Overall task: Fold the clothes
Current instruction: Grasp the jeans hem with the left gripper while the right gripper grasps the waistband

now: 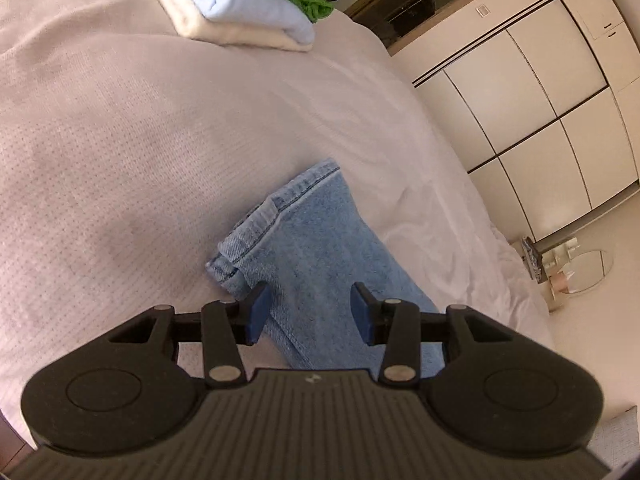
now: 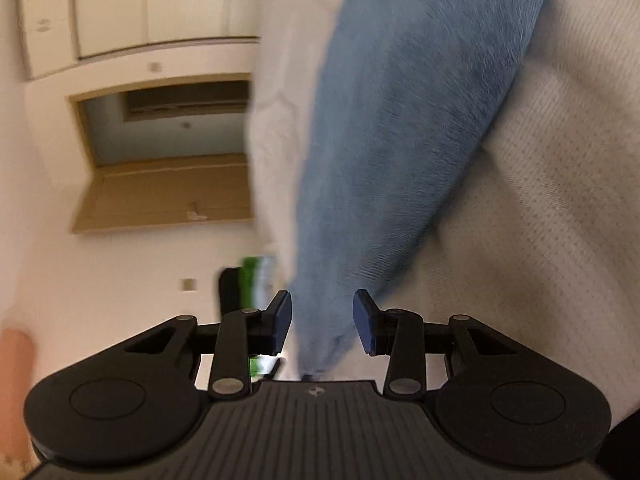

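Left gripper [image 1: 308, 314]: jaws partly apart over the jeans [image 1: 320, 248], pads clear of denim. Right gripper [image 2: 322, 322]: jaws likewise part-open, blurred jeans between, contact indiscernible.

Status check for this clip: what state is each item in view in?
jeans: folded lengthwise, lying on the bed
left hand-held gripper: open over jeans
right hand-held gripper: open, denim between fingers
clothes stack: folded, piled
wardrobe: doors closed
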{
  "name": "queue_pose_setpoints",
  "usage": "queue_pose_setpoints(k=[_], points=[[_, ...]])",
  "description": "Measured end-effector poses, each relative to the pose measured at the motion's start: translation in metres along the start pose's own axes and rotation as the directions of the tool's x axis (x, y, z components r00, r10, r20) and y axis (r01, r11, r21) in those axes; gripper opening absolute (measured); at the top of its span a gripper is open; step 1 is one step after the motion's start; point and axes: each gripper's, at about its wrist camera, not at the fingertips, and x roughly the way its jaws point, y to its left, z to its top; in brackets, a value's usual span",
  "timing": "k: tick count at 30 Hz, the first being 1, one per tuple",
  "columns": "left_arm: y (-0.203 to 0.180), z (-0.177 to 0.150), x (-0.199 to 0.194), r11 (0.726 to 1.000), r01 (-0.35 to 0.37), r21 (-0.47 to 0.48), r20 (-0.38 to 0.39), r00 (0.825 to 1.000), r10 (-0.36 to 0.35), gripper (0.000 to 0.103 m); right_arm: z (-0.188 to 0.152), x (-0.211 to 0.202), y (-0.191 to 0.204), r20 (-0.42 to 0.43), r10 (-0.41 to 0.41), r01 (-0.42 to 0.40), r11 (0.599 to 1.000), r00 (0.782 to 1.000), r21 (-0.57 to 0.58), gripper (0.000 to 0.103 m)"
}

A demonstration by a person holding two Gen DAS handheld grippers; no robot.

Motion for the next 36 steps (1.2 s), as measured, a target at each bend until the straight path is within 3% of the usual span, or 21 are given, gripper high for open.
queue_pose_setpoints(k=[7,12,26,29,30,31,33,36], points=[[0.016,-0.001,0.001,0.999,0.008,-0.033,0.000,1.000,-0.008,0.033,-0.001,0.008,-0.009,0.021,-0.050,0.050,0.999,0.999,0.016,0.030],[0.016,0.001,0.003,1.000,0.005,-0.028,0.000,1.000,-0.005,0.030,-0.006,0.002,-0.005,0.060,-0.058,0.061,0.997,0.997,-0.047,0.012],[0.018,-0.011,0.006,0.997,0.019,-0.079,-0.016,1.000,-0.020,0.032,-0.006,0.001,-0.002,0.062,-0.054,0.057,0.997,0.997,-0.055,0.012],[0.020,-0.013,0.009,0.994,0.016,-0.106,-0.010,1.000,-0.017,0.026,-0.005,0.003,-0.004,0.064,-0.057,0.060,0.997,0.996,-0.045,0.012],[0.021,-0.014,0.009,0.994,0.016,-0.109,-0.005,1.000,-0.017,0.006,-0.005,0.003,-0.004,0.064,-0.056,0.059,0.997,0.996,-0.048,0.012],[0.020,-0.013,0.007,0.995,0.018,-0.101,0.006,1.000,-0.017,0.000,-0.005,0.004,-0.004,0.064,-0.055,0.059,0.997,0.996,-0.053,0.009],[0.015,-0.014,0.002,0.998,0.033,-0.058,0.034,0.999,-0.031,0.000,-0.006,0.002,0.001,0.072,-0.069,0.076,0.993,0.995,-0.095,0.005],[0.002,-0.024,-0.011,0.995,0.014,0.099,0.087,0.996,-0.023,0.000,-0.011,-0.002,0.010,0.084,-0.090,0.103,0.979,0.992,-0.175,0.002]])
